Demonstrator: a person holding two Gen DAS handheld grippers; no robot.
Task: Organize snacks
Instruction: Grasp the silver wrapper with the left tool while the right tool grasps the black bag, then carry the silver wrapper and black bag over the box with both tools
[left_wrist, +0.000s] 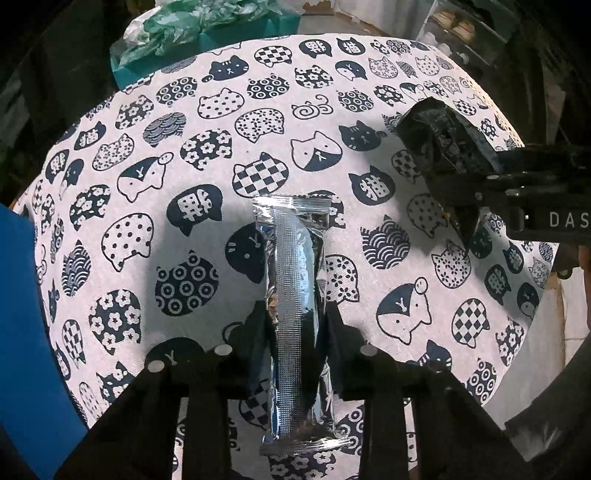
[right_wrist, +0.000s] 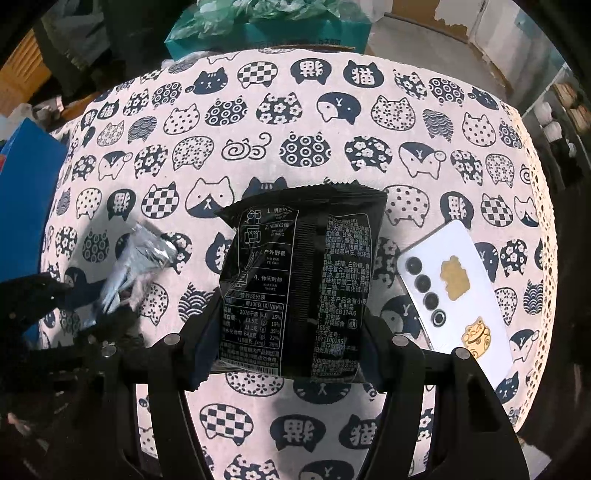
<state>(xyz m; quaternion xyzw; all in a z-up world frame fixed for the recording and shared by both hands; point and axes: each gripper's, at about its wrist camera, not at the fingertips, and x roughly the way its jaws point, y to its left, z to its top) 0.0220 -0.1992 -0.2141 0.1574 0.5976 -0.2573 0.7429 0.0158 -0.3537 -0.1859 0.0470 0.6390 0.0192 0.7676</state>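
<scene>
Over the cat-print tabletop: one silver snack bar at frame centre, pinched by left gripper jaws; one black snack bag, centre, pinched by right gripper jaws; one white phone, right.

black snack bag: "GB 17400", "NRV%", "YE CAN" | right hand-held gripper: "DAS"

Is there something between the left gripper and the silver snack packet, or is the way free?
Nothing stands between them. The left gripper already has its jaws closed on the silver snack packet, one on each long side. The right gripper likewise holds the black snack bag.
</scene>
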